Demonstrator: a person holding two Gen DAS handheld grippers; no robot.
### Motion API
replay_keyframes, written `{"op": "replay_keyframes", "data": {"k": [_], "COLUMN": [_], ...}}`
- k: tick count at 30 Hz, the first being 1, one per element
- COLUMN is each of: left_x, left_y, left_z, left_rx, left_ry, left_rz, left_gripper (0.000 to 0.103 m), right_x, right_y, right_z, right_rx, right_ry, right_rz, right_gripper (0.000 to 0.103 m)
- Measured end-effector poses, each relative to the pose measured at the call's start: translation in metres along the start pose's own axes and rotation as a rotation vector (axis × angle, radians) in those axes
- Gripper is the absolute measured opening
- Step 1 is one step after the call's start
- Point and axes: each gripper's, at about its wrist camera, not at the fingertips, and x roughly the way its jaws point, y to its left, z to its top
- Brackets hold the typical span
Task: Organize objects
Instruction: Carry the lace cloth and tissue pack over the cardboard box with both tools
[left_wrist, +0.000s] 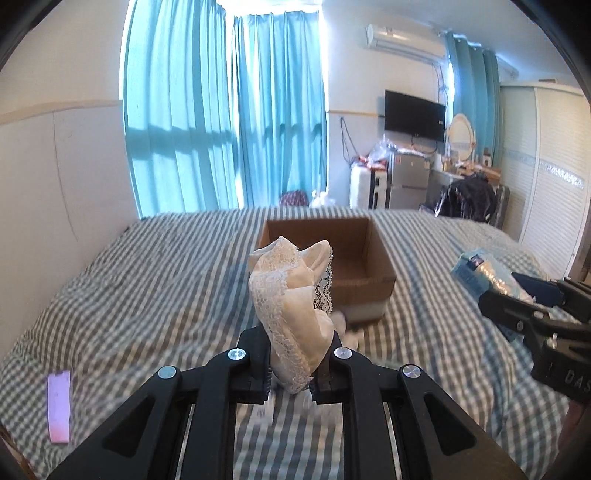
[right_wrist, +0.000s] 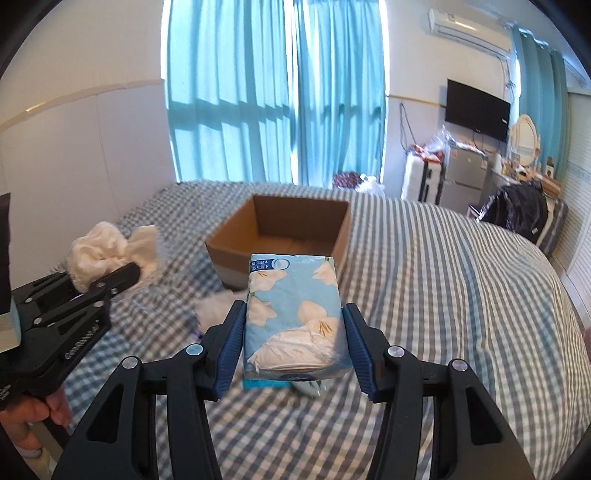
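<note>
Leftmost, a pink strip (left_wrist: 59, 406) lies flat on the checked bed (left_wrist: 155, 280). Next, the left hand-held gripper (left_wrist: 290, 373) is clamped on a cream lace cloth (left_wrist: 291, 295), raised above the bed in front of the open cardboard box (left_wrist: 380, 254). Further right, the right hand-held gripper (right_wrist: 295, 343) grips a blue tissue pack (right_wrist: 291, 314), held just short of that box.
</note>
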Motion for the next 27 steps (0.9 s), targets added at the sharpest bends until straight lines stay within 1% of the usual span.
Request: {"op": "replay_keyframes", "data": {"k": [5, 7, 10, 13, 17, 20, 23, 25, 27], "left_x": [0.022, 0.035, 0.059, 0.092, 0.134, 0.165, 0.196, 0.215, 0.233], "left_y": [0.003, 0.004, 0.009, 0.013, 0.014, 0.011, 0.007, 0.004, 0.001], "left_z": [0.032, 0.044, 0.057, 0.072, 0.083, 0.089, 0.087, 0.084, 0.079], "left_rx": [-0.002, -0.003, -0.021, -0.038, -0.049, -0.034, -0.033, -0.025, -0.007], "left_ry": [-0.033, -0.040, -0.039, -0.032, -0.010, -0.004, 0.007, 0.021, 0.032], "left_rz": [-0.016, -0.021, -0.035, -0.043, -0.056, -0.056, -0.066, -0.057, -0.045], "left_gripper": [0.015, 0.015, 0.015, 0.015, 0.015, 0.015, 0.015, 0.015, 0.015], "right_x": [0.012, 0.022, 0.047, 0.075, 0.118, 0.156, 0.194, 0.220, 0.237], "right_y": [0.006, 0.007, 0.004, -0.004, -0.020, -0.027, -0.031, -0.036, -0.041], "right_z": [0.032, 0.045, 0.067, 0.087, 0.111, 0.126, 0.131, 0.132, 0.129], "right_rx": [-0.021, -0.038, -0.043, -0.037, -0.019, -0.021, -0.021, -0.007, 0.006], "right_ry": [-0.031, -0.042, -0.052, -0.060, -0.054, -0.042, -0.019, 0.004, 0.019], "right_rz": [0.039, 0.037, 0.048, 0.045, 0.044, 0.042, 0.041, 0.053, 0.056], "right_gripper": [0.052, 0.052, 0.052, 0.052, 0.052, 0.052, 0.052, 0.052, 0.052]}}
